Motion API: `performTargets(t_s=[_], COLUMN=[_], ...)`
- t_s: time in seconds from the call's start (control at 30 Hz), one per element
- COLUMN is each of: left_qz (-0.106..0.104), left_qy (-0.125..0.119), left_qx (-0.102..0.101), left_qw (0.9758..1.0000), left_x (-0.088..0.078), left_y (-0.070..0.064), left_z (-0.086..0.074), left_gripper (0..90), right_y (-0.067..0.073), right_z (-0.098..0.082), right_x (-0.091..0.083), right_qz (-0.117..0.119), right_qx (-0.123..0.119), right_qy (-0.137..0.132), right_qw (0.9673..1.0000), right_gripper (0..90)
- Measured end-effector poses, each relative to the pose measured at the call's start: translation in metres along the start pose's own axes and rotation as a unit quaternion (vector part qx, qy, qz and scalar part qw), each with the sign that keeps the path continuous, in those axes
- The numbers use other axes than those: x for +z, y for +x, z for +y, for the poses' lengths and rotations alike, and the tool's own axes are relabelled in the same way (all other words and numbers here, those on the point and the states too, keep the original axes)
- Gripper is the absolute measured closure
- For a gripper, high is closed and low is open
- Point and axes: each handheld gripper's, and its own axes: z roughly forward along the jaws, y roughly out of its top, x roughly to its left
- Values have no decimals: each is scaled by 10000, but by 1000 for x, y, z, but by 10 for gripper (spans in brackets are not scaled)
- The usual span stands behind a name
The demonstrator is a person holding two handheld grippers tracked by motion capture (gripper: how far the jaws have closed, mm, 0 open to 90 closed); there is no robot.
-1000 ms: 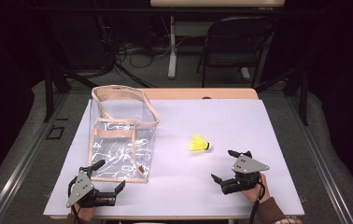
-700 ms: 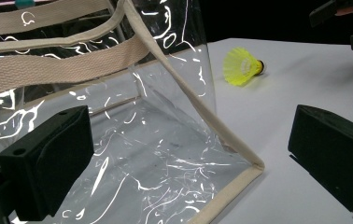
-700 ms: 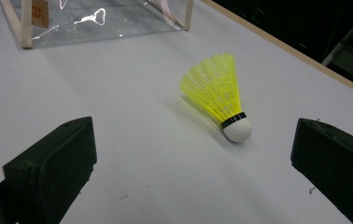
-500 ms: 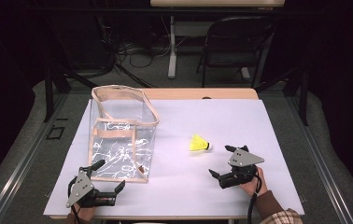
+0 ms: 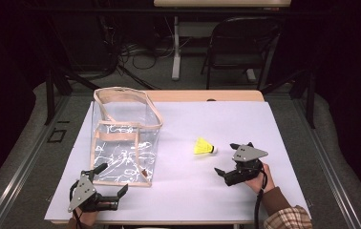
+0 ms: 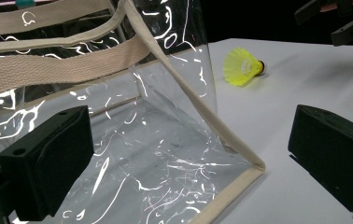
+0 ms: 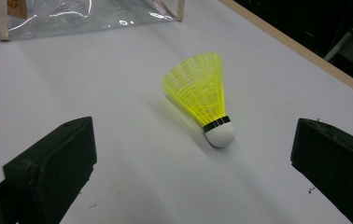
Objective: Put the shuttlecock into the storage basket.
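A yellow birdie (image 5: 204,146) lies on its side on the white table (image 5: 245,124), over on the right half. In the high view its long line runs left to right across the table: the wide yellow skirt opens to the left, toward the bag, and the small white tip points right, toward the right gripper (image 5: 233,161). In the right gripper view the birdie (image 7: 202,96) lies ahead and between the two black jaws, with its white tip nearer the camera and its skirt fanning away (it is tipped a bit, so the skirt edge and the tip both rest on the table).

The right gripper sits on the table just beside the birdie, not touching it. Its jaws are spread wide apart, with nothing between them.

On the left half stands a see-through bag (image 5: 125,143) with tan cloth edges and tan handles. It stands up with its open top facing up. You can look right through the shiny plastic walls, and I cannot see anything in it. In the left gripper view the bag (image 6: 132,107) is very close, with a bottom corner of it in the space between the jaws, and the birdie (image 6: 243,66) lies farther off behind it.

The left gripper (image 5: 111,184) rests near the front edge of the table, just in front of the bag. Its jaws are also wide apart and hold nothing. I cannot tell if one jaw touches the bag.

The bag and the birdie are well apart.
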Motion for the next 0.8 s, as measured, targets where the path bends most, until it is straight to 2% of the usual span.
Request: performTargets(t_s=[0.37, 0.8], left_qz=[-7, -5], left_qy=[8, 2], left_qx=[5, 10], left_qw=[10000, 10000], left_x=[0, 0], left_y=[0, 0], left_z=[0, 0], left_gripper=[0, 0], right_y=[-11, -18], right_z=[8, 21], right_x=[11, 25], right_qz=[253, 413], right_qx=[-34, -319], right_qy=[328, 606], right_qw=[9991, 9968], right_gripper=[0, 0])
